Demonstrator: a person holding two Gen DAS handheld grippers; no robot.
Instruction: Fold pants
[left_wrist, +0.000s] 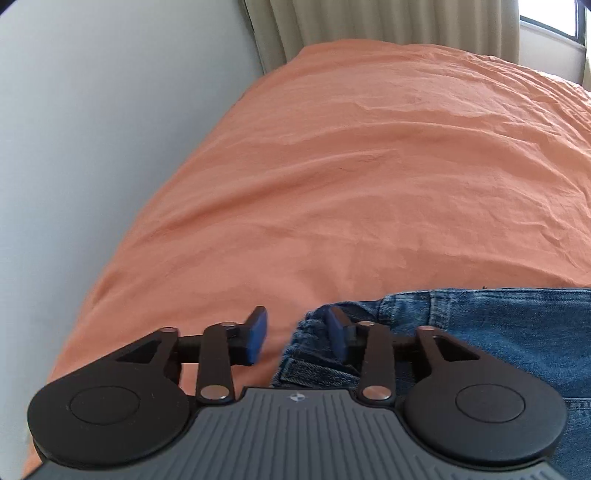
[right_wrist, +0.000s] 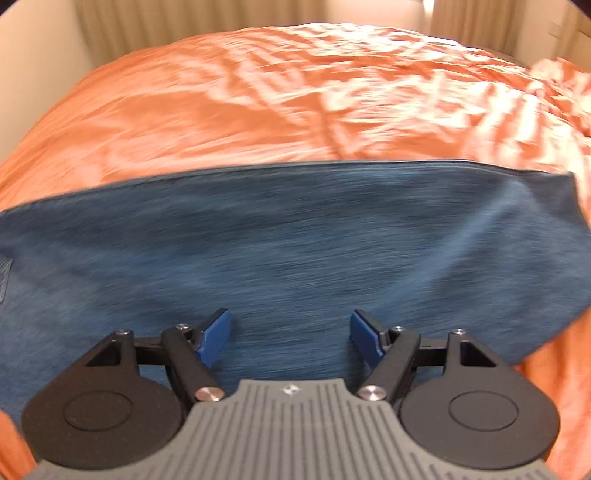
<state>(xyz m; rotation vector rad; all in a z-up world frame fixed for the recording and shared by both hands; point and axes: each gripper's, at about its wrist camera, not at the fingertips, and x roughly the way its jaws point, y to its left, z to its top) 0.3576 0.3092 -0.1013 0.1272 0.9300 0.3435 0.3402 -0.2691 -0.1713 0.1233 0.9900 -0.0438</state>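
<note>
The left gripper (left_wrist: 297, 336), black with blue pads, is level and low over the rumpled orange bedsheet (left_wrist: 351, 166), its jaws spread with nothing between them. The waistband corner of the blue denim pants (left_wrist: 498, 332) lies under its right finger and runs off to the right.

The right gripper (right_wrist: 290, 338) hangs above the pants (right_wrist: 280, 240), jaws spread wide and empty. The denim stretches across ahead of and beneath its fingers, blurred, with the orange sheet (right_wrist: 295, 92) beyond it.
</note>
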